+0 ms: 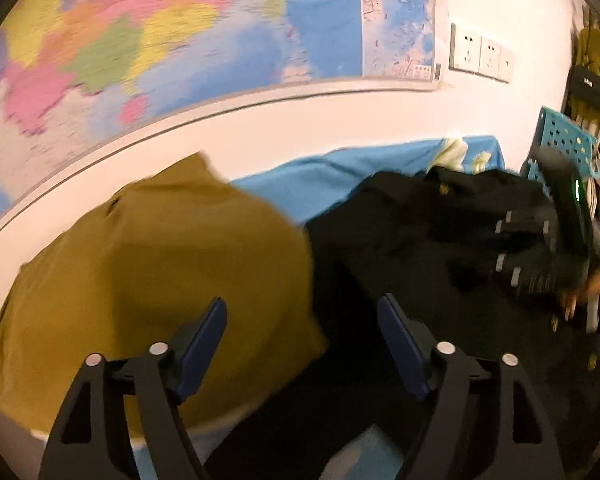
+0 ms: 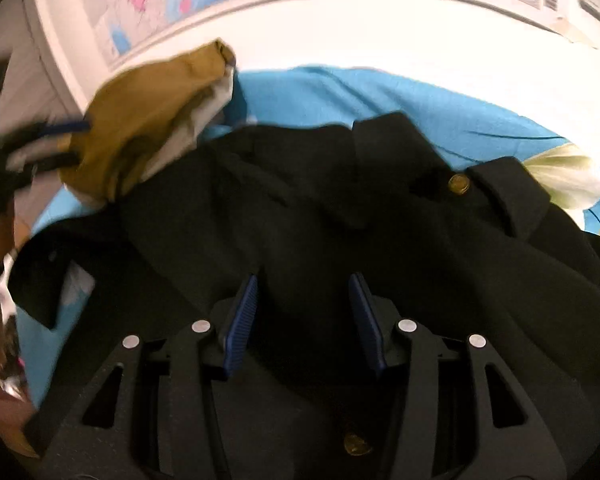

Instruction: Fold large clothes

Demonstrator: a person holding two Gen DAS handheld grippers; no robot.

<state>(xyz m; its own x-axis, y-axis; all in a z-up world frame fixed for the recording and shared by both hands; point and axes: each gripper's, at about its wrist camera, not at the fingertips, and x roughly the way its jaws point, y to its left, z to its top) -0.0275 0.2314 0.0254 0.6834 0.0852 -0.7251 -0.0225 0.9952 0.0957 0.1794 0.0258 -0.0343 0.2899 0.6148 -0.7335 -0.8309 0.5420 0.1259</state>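
A black coat [image 2: 300,208] with gold buttons [image 2: 459,183] lies crumpled on a blue bedsheet [image 2: 360,92]. It also shows in the left wrist view [image 1: 420,240]. A mustard-yellow garment [image 1: 160,272] lies bunched at the coat's left, also in the right wrist view [image 2: 140,120]. My left gripper [image 1: 302,304] is open and empty, above the edge where the yellow garment meets the coat. My right gripper [image 2: 303,280] is open and empty, just over the coat's middle. It shows blurred in the left wrist view [image 1: 540,248] at the right.
A white wall with a coloured map [image 1: 160,40] runs behind the bed. Wall sockets [image 1: 480,54] sit to the right of the map. A teal perforated crate [image 1: 564,140] and hanging clothes [image 1: 592,72] stand at the far right.
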